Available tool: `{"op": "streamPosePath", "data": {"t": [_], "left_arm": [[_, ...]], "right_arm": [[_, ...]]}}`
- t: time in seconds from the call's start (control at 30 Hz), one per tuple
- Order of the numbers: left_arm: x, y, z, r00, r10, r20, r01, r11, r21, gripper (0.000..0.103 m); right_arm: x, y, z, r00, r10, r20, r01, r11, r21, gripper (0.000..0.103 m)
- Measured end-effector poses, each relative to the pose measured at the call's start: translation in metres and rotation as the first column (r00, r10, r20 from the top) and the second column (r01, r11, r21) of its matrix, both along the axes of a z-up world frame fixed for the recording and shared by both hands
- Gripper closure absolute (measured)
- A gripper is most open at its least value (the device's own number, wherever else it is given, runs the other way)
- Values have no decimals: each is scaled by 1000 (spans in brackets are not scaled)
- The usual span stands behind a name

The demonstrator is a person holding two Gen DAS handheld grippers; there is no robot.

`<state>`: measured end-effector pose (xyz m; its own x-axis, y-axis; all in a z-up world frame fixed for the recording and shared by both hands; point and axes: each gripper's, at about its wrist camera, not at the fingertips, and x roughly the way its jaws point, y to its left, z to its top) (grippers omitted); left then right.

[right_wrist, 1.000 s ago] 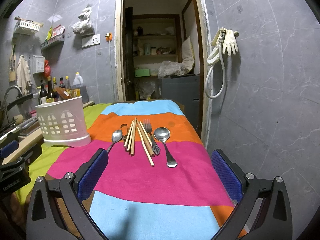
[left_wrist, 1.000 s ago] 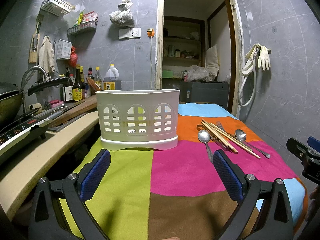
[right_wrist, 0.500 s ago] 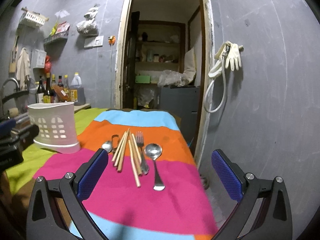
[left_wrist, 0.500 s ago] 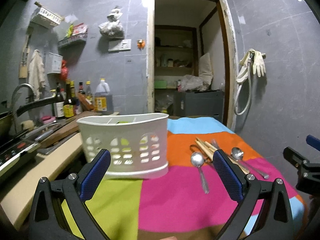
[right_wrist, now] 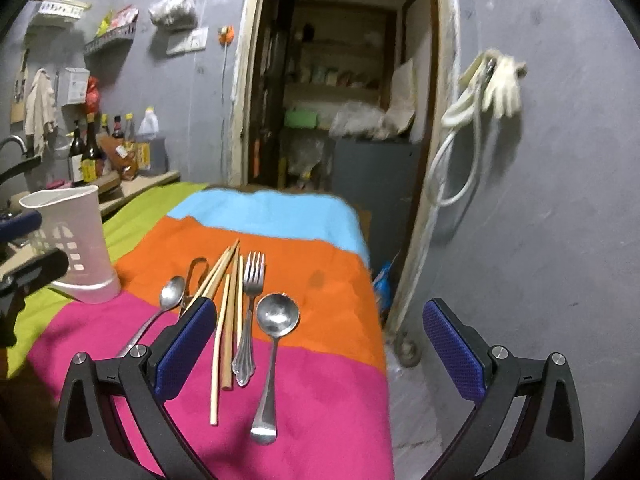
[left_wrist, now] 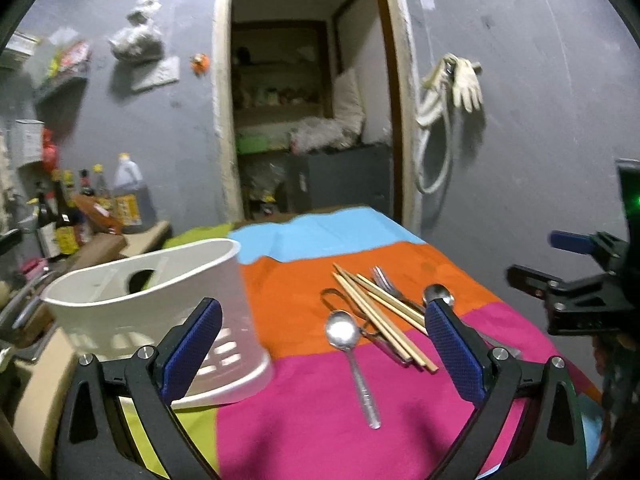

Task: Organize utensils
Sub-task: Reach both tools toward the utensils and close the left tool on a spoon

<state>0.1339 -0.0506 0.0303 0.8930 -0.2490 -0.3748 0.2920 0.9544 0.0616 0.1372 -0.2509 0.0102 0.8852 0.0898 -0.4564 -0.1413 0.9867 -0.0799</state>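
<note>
Since the earlier frames I have swung both views to the right: in the left wrist view the white caddy (left_wrist: 160, 316) has slid from centre to the lower left, partly behind my left pad, and the utensil pile now sits at centre. My left gripper (left_wrist: 320, 354) has its fingers spread wide, holding nothing, with the small spoon (left_wrist: 350, 354) lying between them on the striped cloth (left_wrist: 304, 412). My right gripper (right_wrist: 320, 354) is likewise wide apart and empty. In the right wrist view the chopsticks (right_wrist: 226, 324), fork (right_wrist: 248, 312) and large spoon (right_wrist: 274, 344) lie side by side at lower centre, just right of the left pad, handles toward me. The caddy stands upright at the left edge of that view, well apart from the pile.
</note>
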Motion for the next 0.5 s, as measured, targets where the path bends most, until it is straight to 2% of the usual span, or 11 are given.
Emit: {"op": "streamPosePath", "data": {"t": [0.17, 0.33, 0.5], "left_arm": [[22, -18, -8, 997, -53, -59, 55, 998, 37, 18], [50, -30, -24, 984, -78, -162, 94, 992, 89, 42], [77, -30, -41, 958, -54, -283, 78, 994, 72, 50]], "right_arm": [[22, -3, -9, 997, 31, -66, -32, 999, -6, 1], [42, -3, -21, 986, 69, -148, -75, 997, -30, 21], [64, -2, -35, 960, 101, -260, -113, 993, -32, 36]]}}
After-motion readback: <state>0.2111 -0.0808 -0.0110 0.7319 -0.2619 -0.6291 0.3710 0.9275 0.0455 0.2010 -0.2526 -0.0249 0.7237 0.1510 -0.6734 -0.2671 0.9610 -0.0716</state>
